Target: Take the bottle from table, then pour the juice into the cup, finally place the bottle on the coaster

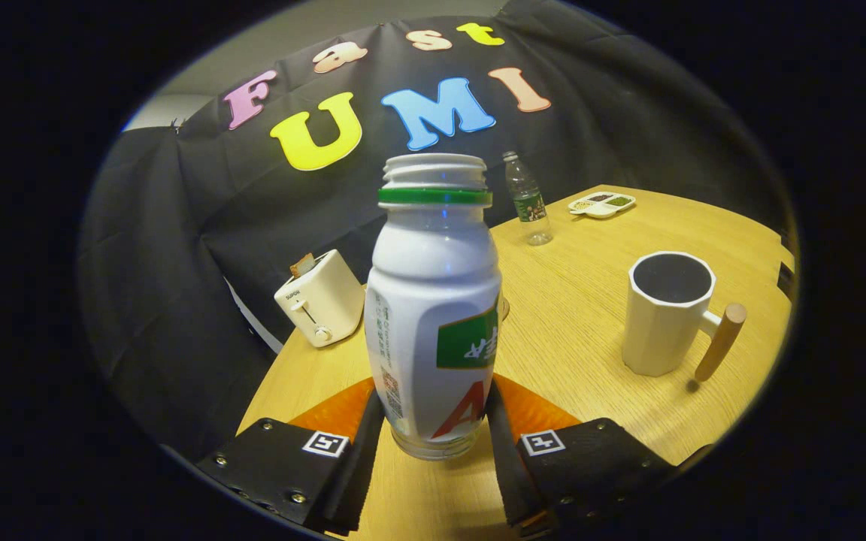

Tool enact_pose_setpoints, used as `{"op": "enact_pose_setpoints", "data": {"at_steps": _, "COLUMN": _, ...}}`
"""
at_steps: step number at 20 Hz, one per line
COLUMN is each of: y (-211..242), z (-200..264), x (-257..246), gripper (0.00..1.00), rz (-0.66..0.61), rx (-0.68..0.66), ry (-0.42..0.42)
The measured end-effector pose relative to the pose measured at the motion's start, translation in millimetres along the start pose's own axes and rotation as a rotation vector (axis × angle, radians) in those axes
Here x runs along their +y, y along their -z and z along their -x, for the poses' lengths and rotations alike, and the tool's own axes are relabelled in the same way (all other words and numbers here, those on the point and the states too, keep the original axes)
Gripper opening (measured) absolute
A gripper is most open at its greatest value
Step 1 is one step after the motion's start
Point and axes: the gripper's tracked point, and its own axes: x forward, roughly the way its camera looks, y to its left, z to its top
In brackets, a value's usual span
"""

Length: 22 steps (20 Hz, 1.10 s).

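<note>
A white juice bottle [433, 300] with a green neck ring, a green and red label and no cap stands upright between my fingers. My gripper [433, 439] is shut on its lower body, one finger on each side. An orange coaster [335, 412] lies on the wooden table [568, 300] right behind the bottle's base, showing past both fingers. I cannot tell whether the bottle's base rests on the table or hangs just above it. A white faceted cup [666, 315] with a wooden handle stands to the right, beyond the fingers, with a dark inside.
A cream toaster [320, 297] with a slice of bread in it sits at the table's left edge. Farther back stand a clear water bottle [527, 199] and a small divided snack dish [602, 203]. Black cloth walls the booth behind the table.
</note>
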Motion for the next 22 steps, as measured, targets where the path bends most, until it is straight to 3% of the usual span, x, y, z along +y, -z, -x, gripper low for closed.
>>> {"op": "enact_pose_setpoints", "data": {"at_steps": 22, "y": -12, "z": -20, "x": -42, "gripper": 0.69, "rz": -0.491, "rx": -0.002, "ry": -0.061}}
